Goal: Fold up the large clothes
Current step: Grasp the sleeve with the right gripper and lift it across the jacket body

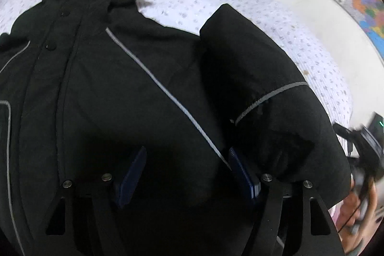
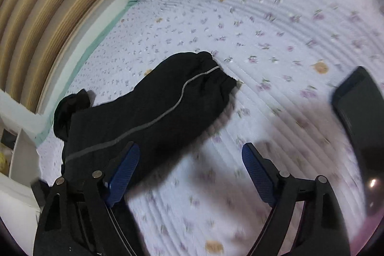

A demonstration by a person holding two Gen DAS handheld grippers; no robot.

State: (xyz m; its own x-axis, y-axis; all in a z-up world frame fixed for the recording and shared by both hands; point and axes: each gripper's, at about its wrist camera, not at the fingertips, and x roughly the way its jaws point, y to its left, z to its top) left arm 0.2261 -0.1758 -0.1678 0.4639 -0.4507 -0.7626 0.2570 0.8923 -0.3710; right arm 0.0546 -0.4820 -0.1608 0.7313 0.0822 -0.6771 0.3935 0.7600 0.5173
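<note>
we find the left gripper (image 1: pixel 187 172) and right gripper (image 2: pixel 192 172) gaping, empty, over the black hooded padded jacket (image 1: pixel 120 88); the slippery sleeve (image 2: pixel 156 107) near the floral quilted bedspread (image 2: pixel 264 16) edge may slip a shallow pinch.

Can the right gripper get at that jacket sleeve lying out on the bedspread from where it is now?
Probably yes. The right gripper is open with nothing between its pads, and the sleeve lies flat on the bedspread just ahead and left of it. Nothing covers the sleeve or blocks the way.

The black hooded cloth jacket (image 1: pixel 144 92) looks matt, its grey piping faintly shiny. Beneath the claw, the lilac floral quilted bedspread (image 2: pixel 264 23) is ribbed and soft. The ridged blue pads (image 2: pixel 258 169) look like plastic.
</note>
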